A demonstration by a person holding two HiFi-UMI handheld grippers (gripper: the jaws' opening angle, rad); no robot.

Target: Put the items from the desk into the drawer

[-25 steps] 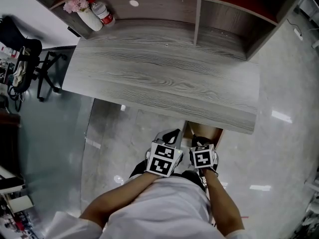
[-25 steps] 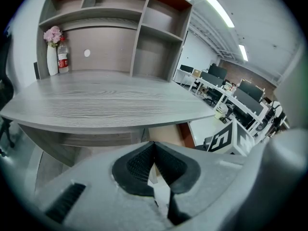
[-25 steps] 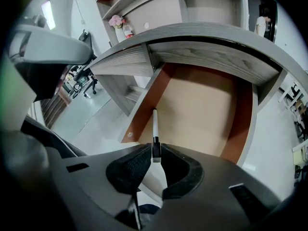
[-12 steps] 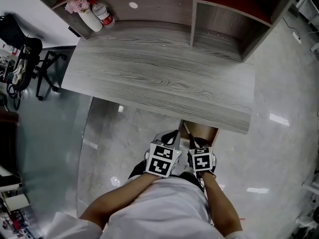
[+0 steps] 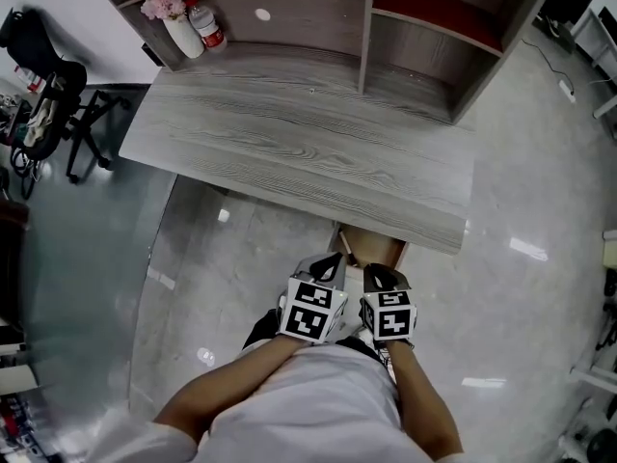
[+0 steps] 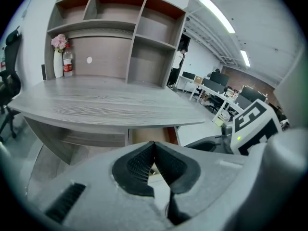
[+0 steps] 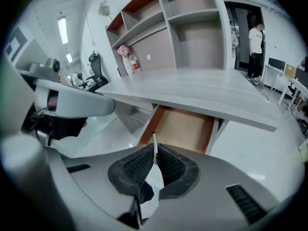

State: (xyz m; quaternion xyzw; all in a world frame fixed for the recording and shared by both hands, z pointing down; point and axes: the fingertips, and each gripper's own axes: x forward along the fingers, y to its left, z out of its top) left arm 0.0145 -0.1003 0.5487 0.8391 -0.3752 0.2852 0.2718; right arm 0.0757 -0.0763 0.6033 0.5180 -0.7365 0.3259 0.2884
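The grey wood desk [image 5: 289, 152] has an open drawer [image 5: 378, 250] under its front edge, right of middle; its light wood bottom [image 7: 185, 129] shows bare. Both grippers hang side by side close to my body, just short of the drawer. My left gripper [image 5: 333, 258] [image 6: 154, 146] is shut with nothing between its pads. In the right gripper view, my right gripper [image 5: 374, 271] [image 7: 154, 150] is shut on a thin white stick-like item [image 7: 154, 141] that stands up from between the pads.
A white vase of pink flowers [image 5: 176, 25] and a bottle [image 5: 206, 27] stand at the desk's back left, under the shelf unit [image 5: 405, 17]. A black office chair [image 5: 58, 104] is left of the desk. A person [image 7: 255, 37] stands in a far doorway.
The desk and drawer have slid up and left in the head view, with more floor showing. Both grippers stay shut, side by side, near my body.
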